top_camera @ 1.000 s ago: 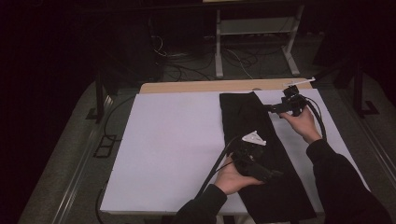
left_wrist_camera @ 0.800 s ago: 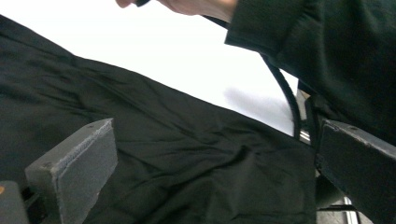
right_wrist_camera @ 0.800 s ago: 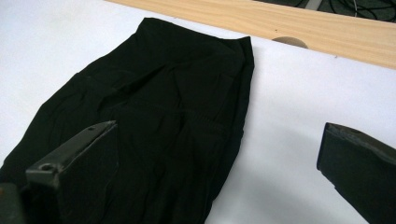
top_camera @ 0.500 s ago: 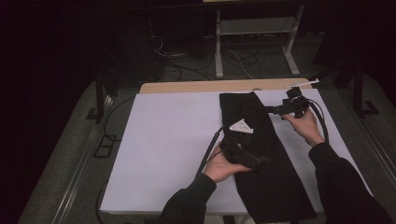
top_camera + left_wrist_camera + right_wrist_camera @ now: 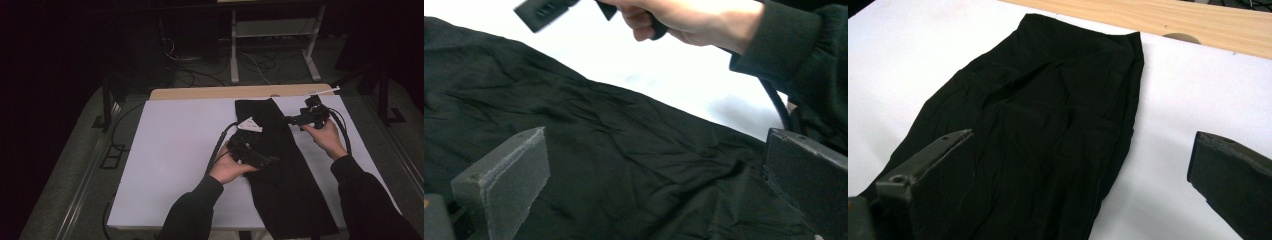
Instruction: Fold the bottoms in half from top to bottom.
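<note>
- Left tool [image 5: 272, 161]: black housing topped by a pale grey three-cornered plate; a thick black cable trails from it.
- Right tool [image 5: 289, 120]: black body, with looped black cables behind it.
- Jaw pads [image 5: 506, 187]: flat, dark grey blocks with a rough, worn edge.
- Sleeves [image 5: 192, 212]: dark, long, with ribbed knit cuffs at both wrists.
</note>
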`<state>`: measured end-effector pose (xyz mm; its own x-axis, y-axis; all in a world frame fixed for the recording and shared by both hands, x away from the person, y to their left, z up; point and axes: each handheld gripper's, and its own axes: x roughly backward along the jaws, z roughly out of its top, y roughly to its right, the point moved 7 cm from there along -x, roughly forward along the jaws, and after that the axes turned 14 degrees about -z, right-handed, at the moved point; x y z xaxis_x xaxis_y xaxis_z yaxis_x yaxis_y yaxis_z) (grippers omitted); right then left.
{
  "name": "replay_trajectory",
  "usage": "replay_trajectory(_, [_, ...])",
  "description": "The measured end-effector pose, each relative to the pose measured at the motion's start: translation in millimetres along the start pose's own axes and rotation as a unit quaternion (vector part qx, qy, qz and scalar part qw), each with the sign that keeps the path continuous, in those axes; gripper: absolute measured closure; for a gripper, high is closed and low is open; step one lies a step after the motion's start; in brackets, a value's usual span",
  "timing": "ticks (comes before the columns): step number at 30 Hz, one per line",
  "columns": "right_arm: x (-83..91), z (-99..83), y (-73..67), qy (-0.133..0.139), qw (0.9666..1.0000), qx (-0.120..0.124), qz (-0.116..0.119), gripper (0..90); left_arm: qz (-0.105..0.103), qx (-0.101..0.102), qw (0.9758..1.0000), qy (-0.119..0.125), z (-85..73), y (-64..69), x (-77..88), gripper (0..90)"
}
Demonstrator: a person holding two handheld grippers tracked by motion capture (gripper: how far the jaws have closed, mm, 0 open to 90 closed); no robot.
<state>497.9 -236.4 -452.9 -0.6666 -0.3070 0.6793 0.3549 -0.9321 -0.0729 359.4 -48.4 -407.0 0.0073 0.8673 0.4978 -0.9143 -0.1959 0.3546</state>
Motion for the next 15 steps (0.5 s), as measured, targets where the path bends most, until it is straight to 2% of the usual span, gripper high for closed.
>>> replay_trajectory(3, [0.5, -1.4, 0.5, 0.000, 1.0000, -0.001, 0.001, 0.0, 0.004, -0.003, 1.0000, -0.001, 1.9, -5.6, 3.9, 0.0])
replay_trajectory(8, [2.1, -2.7, 2.7, 0.001, 1.0000, -0.006, 0.002, 0.0, 0.018, -0.020, 0.9996, -0.005, 5.3, -13.0, 10.9, 0.0])
replay_trajectory(15, [2.1, -6.4, 2.9, -0.001, 1.0000, -0.005, 0.002, 0.0, 0.021, -0.024, 0.9995, -0.009, 11.3, -21.2, 17.1, 0.0])
